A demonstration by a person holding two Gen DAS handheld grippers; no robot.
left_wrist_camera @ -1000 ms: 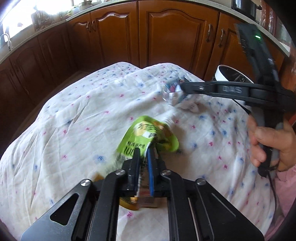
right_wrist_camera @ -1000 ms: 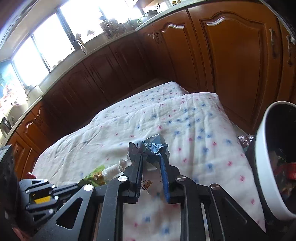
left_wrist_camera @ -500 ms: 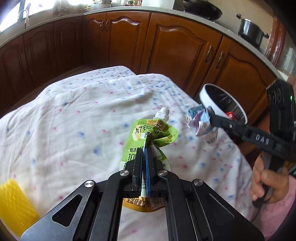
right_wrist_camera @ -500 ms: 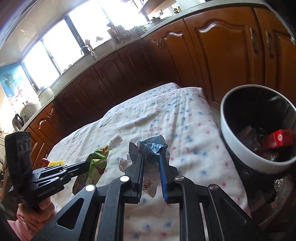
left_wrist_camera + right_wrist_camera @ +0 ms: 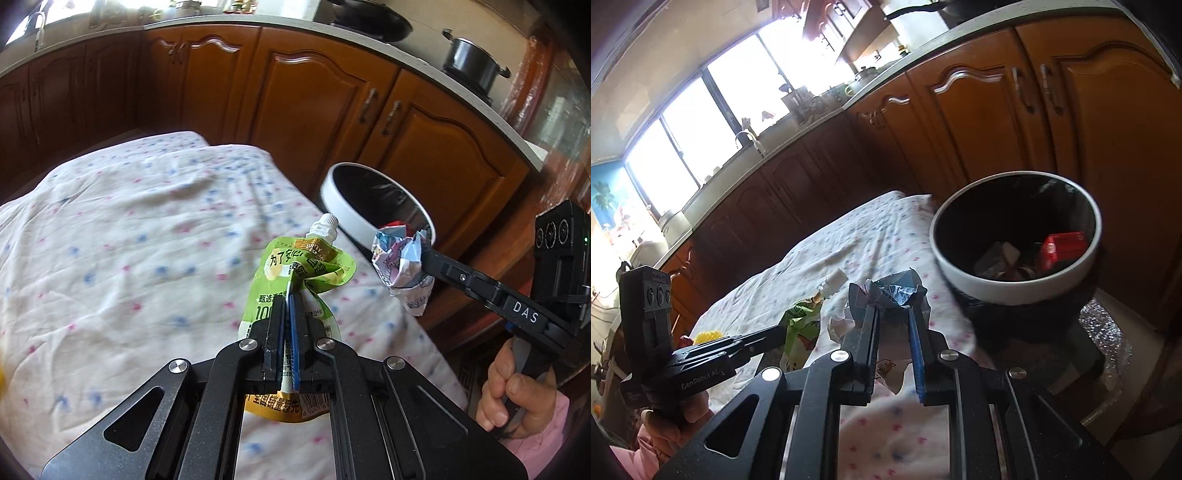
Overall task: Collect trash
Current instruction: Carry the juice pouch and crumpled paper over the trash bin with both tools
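Note:
My left gripper (image 5: 290, 291) is shut on a green drink pouch (image 5: 275, 273) with a white spout, held above the table. The pouch also shows in the right wrist view (image 5: 801, 321). My right gripper (image 5: 892, 306) is shut on a crumpled blue-and-white wrapper (image 5: 897, 291), held near the rim of the trash bin (image 5: 1015, 291). In the left wrist view the wrapper (image 5: 400, 258) hangs beside the bin (image 5: 343, 206), at the table's right edge. The bin is black inside with a white rim and holds a red box (image 5: 1063, 247) and other trash.
The table carries a white cloth (image 5: 129, 240) with pink and blue dots. Brown wooden cabinets (image 5: 314, 92) stand close behind the table and the bin. A yellow object (image 5: 707, 336) lies at the table's far left.
Both grippers have moved right toward the bin with their trash. The wrapper now sits close to the bin's rim, and the bin's inside shows more fully.

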